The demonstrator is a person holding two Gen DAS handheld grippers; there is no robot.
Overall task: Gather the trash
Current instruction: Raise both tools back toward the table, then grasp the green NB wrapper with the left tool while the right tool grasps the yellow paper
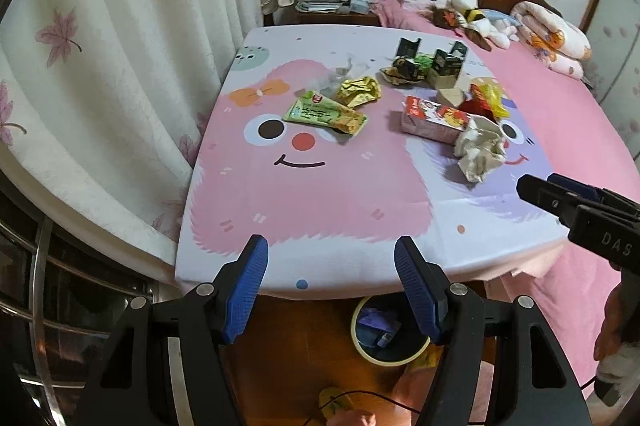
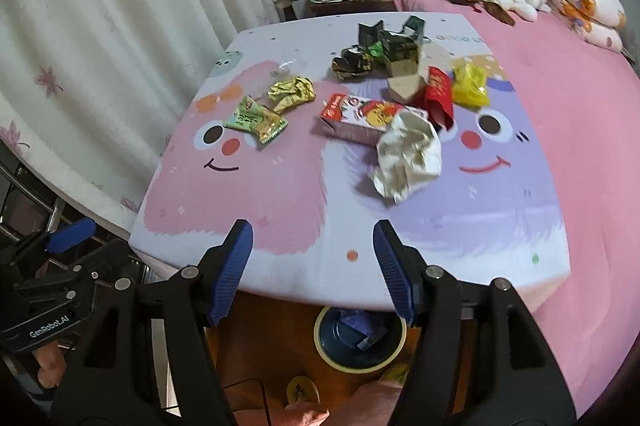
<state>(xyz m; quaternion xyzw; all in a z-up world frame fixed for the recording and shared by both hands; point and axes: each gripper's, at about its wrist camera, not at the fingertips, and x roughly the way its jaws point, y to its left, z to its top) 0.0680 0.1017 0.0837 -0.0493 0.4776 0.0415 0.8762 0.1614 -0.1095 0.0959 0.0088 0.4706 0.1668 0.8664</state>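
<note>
Trash: crumpled white paper wad (image 2: 408, 156) nearest my right gripper (image 2: 313, 258), blue fingers spread, empty. My left gripper (image 1: 330, 276) spread too, "GenRobot.AI" on body. Beyond, red-white carton (image 2: 362, 120), green snack wrapper (image 2: 256, 120) on cartoon-print board (image 2: 460, 246). Round bin (image 2: 360, 340) below edge.

table cover (image 2: 440, 226): pink and lilac smiling monsters | curtain (image 1: 120, 26): cream (pink leaves) | wrapper (image 2: 256, 120): green
</note>
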